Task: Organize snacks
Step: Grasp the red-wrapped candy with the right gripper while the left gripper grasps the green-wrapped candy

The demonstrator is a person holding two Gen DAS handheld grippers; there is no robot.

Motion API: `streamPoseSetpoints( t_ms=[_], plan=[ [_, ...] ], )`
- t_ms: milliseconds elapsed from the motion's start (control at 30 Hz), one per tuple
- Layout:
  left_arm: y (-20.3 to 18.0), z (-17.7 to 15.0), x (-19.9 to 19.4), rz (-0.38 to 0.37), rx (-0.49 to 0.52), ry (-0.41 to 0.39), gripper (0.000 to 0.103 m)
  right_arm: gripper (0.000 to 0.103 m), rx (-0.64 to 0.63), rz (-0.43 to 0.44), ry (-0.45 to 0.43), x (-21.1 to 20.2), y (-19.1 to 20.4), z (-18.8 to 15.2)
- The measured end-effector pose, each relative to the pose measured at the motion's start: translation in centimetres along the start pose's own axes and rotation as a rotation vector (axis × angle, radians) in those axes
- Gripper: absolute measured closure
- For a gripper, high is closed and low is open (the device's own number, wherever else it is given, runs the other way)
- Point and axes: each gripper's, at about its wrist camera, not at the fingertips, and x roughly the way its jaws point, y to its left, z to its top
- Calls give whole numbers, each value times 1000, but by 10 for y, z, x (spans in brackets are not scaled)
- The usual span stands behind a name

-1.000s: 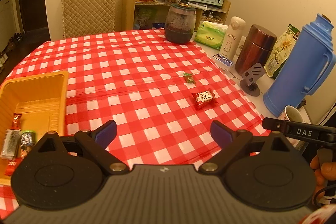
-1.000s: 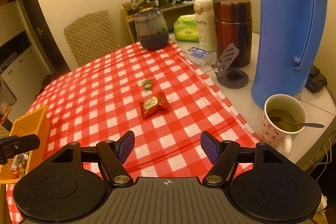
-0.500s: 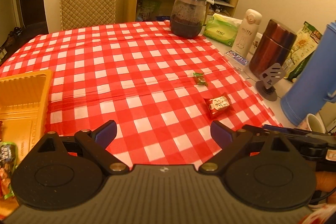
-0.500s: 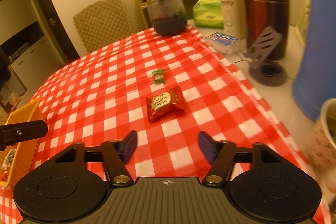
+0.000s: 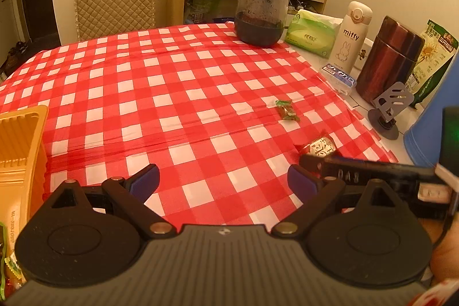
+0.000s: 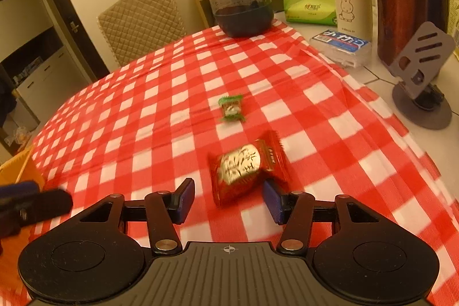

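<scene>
1. My right gripper (image 6: pixel 228 198) sits low in the frame, jaws apart, narrowed a moment ago; no pad touches anything.
2. The red snack packet (image 6: pixel 246 167) lies on the checked tablecloth (image 6: pixel 160 111), centre frame, its near end reaching between my right fingertips.
3. The green candy (image 6: pixel 231 108) lies just above the packet, apart from it.
4. My left gripper (image 5: pixel 222 182) is spread wide over bare cloth, holding nothing.
5. The yellow tray (image 5: pixel 20 151) occupies the left edge of the left view, with wrapped snacks showing at its lower corner.
</scene>
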Motion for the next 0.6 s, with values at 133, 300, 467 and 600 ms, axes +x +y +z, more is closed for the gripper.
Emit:
streamPoseSetpoints(
  t_ms=[133,300,467,600],
  plan=[
    [2,-1,6,-5,-6,3,8,49,15,-9,-23,10,1,14],
    [4,-1,13,-5,-12,11,8,49,-38,-52,-17,25,11,21],
    [5,1,20,-12,-12,13,8,60,-146,-106,-20,24,19,8],
    [-1,6,30,-29,-10,12,8,72,-159,-114,-43,18,14,5]
  ],
)
